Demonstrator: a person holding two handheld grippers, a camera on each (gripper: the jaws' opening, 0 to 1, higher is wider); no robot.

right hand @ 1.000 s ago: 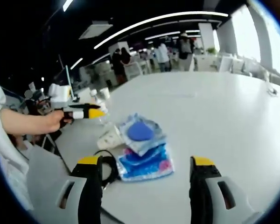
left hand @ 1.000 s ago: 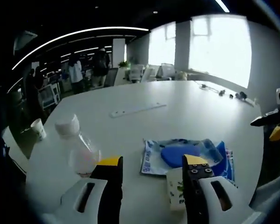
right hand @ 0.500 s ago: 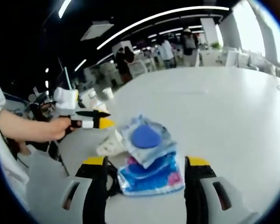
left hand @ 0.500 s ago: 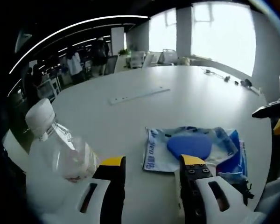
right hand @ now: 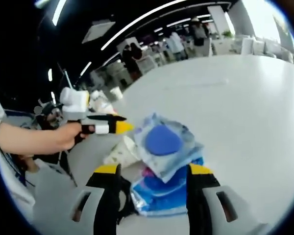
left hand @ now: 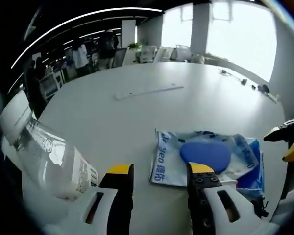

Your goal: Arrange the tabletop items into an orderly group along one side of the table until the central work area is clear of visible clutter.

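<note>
Left gripper [left hand: 157, 171] jaws apart, now closer to blue packet [left hand: 206, 155]; bottle [left hand: 44, 156] larger at lower left. Right gripper [right hand: 152, 174] jaws narrower, straddling packets.

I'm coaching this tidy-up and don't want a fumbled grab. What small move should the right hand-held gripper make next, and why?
Probably ease the right hand-held gripper a little further forward, then close. Its jaws stand open on either side of the stacked blue packets, but the tips reach only the near part of the stack. The packet with the blue disc on top sits skewed, so a shallow pinch might catch only part of the stack.
</note>
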